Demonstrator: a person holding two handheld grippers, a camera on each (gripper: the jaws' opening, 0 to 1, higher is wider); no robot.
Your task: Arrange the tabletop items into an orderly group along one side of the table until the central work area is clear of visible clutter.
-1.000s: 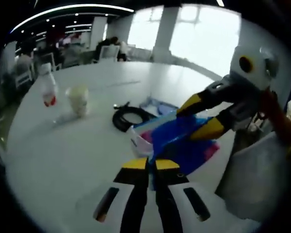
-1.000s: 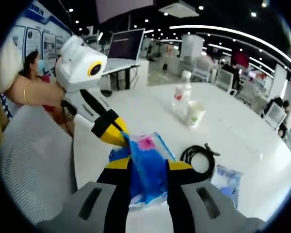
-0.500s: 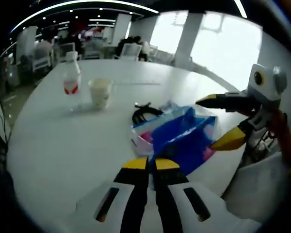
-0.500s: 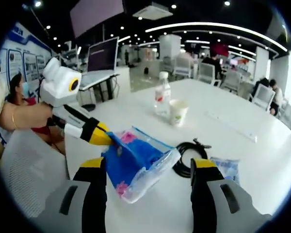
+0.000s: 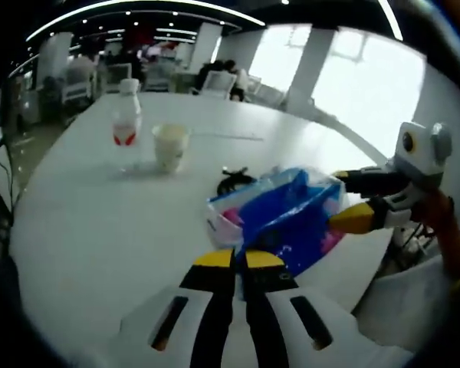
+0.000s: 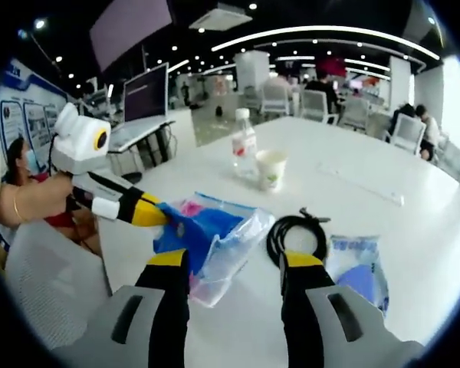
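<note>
On the white round table (image 5: 100,238), clutter.

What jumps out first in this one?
The blue bag near the table's edge, pinched at one end by the shut left gripper. The right gripper is open beside it. Behind lie a black cable coil, a cup and a bottle.
</note>
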